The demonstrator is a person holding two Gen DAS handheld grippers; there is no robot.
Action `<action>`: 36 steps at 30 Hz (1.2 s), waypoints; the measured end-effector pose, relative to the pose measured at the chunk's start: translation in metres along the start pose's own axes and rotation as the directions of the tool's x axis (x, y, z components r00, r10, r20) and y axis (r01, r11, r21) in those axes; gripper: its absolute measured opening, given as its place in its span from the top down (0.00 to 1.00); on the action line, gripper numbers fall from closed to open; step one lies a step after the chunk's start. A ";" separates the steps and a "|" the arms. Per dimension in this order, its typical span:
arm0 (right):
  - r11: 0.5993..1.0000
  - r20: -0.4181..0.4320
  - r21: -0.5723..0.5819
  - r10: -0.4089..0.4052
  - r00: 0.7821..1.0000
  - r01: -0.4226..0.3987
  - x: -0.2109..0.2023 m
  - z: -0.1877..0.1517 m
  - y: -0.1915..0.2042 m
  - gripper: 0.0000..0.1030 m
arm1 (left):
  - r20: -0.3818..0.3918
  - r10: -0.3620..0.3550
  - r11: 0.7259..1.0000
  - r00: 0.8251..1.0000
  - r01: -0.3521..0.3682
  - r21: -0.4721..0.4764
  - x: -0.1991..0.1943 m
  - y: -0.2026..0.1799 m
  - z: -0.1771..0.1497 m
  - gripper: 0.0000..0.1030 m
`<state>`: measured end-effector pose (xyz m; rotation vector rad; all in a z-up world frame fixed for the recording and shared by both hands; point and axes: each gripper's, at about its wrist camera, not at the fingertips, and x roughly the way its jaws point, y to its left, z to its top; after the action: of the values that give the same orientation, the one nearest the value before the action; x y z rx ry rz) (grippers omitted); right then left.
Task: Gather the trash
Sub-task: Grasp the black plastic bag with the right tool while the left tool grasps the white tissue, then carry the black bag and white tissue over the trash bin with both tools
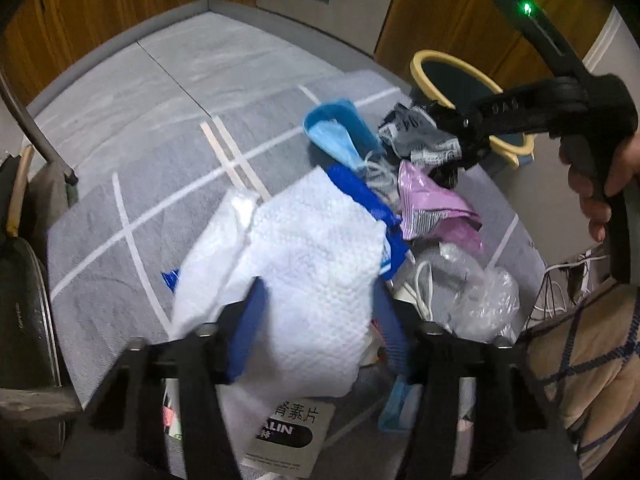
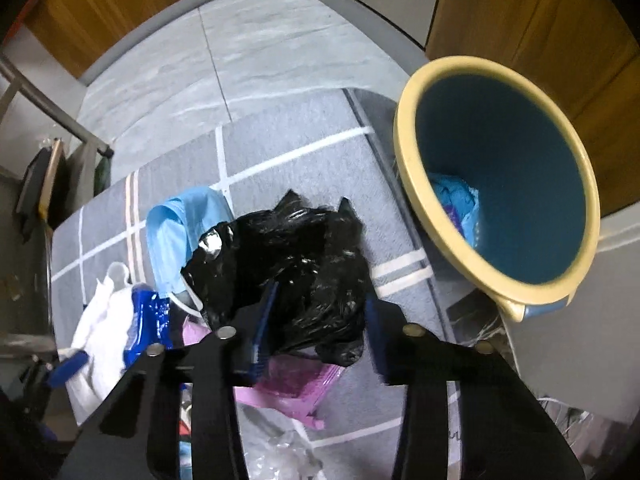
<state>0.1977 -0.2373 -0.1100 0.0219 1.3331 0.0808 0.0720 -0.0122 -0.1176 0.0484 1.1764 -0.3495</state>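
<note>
Grey rug (image 2: 304, 152) seen strewn with trash. Yellow-rimmed bin (image 2: 412, 152) stands at rug's edge, up and right of right gripper (image 2: 320, 320), nearer to it than to left gripper (image 1: 316, 312). Crumpled black bag (image 2: 296, 264) is pinched between right gripper's narrowed blue pads. White paper towel (image 1: 304, 256) is clamped by left gripper's half-closed pads, long axis running away from the fingers. Blue scraps in bin shown by right view only; person's hand (image 1: 608, 184) on right gripper's handle shown by left view only.

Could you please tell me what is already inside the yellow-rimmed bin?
Inside the bin, light blue crumpled material with a bit of purple lies low against the wall. The near rim hides whatever lies beneath it.
</note>
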 end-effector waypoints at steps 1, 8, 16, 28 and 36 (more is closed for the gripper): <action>1.000 0.001 -0.004 0.003 1.000 -0.003 0.000 -0.001 0.000 0.71 | -0.005 -0.012 1.000 1.000 0.012 0.002 0.001 0.000 -0.001 0.62; 1.000 0.036 -0.010 0.021 0.999 -0.020 -0.013 -0.003 -0.004 0.79 | 0.028 -0.017 1.000 0.999 0.017 0.009 -0.013 -0.001 -0.001 0.95; 0.999 0.130 0.013 0.028 0.991 -0.030 -0.042 -0.001 -0.014 0.84 | 0.169 0.018 1.000 0.986 -0.017 -0.008 -0.053 0.000 0.001 0.96; 1.000 0.280 0.010 -0.008 0.960 0.005 -0.091 -0.006 -0.027 0.85 | 0.352 0.016 1.000 0.936 -0.020 0.007 -0.115 -0.016 0.024 0.96; 0.993 0.392 0.101 -0.093 0.915 0.057 -0.112 0.001 -0.066 0.85 | 0.403 -0.055 0.998 0.914 0.035 0.055 -0.134 -0.048 0.058 0.96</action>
<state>0.1757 -0.3113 -0.0049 0.0587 0.9286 -0.0470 0.0641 -0.0380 0.0339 -0.0111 0.7585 -0.4056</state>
